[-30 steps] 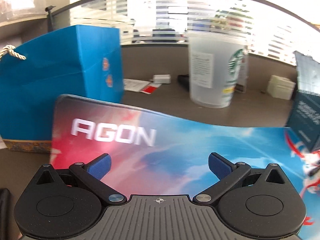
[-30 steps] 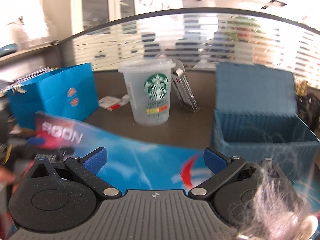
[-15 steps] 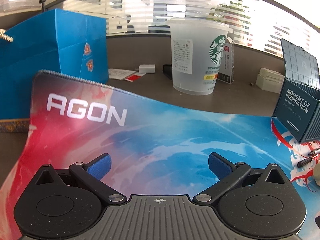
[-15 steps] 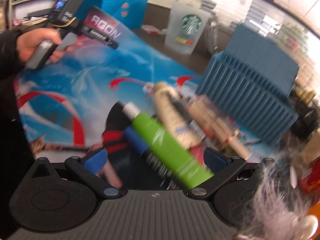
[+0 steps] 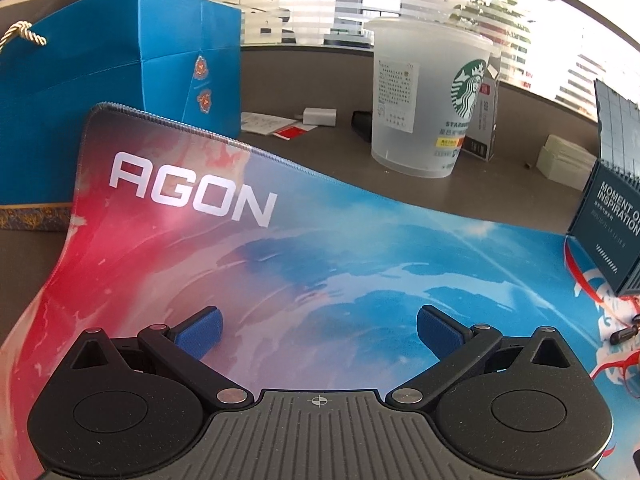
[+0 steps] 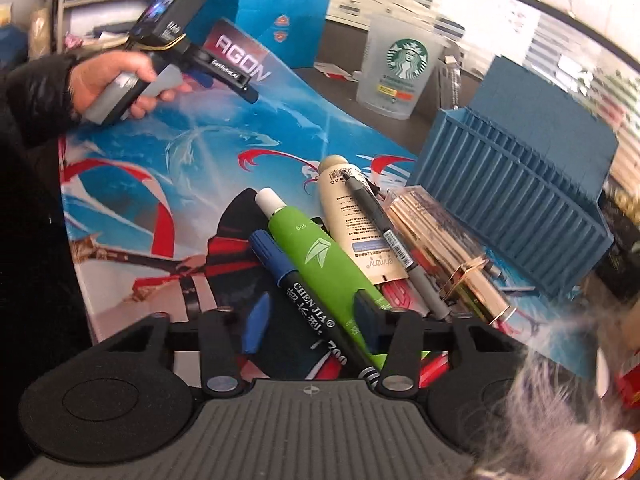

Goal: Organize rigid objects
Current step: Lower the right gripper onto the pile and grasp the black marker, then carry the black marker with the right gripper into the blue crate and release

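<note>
A pile of small items lies on the AGON mouse mat in the right wrist view: a black marker with a blue cap, a green tube, a cream bottle, a grey pen and a gold-trimmed clear case. My right gripper is low over the pile and its jaws are closing. The marker and the tube's lower end lie between them, with a gap left of the marker. My left gripper hovers open over bare mat, holding nothing.
A ribbed blue container box stands open right of the pile. Behind the mat are a frosted Starbucks cup, a blue paper bag and small papers. A hand holds the left gripper. Grey fur covers the lower right corner.
My right gripper swung down from the desk's back onto the pile, rolled, and its jaws narrowed around the marker. The left gripper dipped slightly toward the mat and stayed open.
</note>
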The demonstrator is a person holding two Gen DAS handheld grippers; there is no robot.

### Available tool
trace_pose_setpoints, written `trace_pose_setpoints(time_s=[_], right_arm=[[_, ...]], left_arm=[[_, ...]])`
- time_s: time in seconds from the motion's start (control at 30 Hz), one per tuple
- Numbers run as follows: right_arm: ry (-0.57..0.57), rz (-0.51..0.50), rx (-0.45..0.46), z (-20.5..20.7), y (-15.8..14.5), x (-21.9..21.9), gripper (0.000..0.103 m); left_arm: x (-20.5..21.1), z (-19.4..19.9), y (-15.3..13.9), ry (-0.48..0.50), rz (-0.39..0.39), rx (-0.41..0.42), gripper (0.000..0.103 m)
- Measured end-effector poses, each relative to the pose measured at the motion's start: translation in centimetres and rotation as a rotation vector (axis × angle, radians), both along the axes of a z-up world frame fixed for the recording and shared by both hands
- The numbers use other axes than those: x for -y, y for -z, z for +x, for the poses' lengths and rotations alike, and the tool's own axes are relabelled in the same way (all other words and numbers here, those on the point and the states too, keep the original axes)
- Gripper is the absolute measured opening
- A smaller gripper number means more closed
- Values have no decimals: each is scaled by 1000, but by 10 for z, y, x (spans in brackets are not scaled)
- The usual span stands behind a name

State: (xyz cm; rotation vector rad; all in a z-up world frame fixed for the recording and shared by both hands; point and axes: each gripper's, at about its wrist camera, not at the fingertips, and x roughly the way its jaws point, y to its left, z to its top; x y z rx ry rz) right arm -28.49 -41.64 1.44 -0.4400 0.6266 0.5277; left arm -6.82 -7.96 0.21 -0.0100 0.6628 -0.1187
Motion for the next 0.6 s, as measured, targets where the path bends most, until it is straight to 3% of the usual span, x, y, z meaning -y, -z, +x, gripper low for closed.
trace_pose_setpoints(time_s=[0.17,0.47,0.6], right_arm=[[-48,7,-58,3,-2,-1,21],[-54,120,-167,27,-2,-4,17],[-60,134,-174,28,-5,-8,12]], left_arm=[[1,0,0,0,9,-2,103],[1,0,1,0,14,-1,103],[1,0,1,0,10,-1,103]])
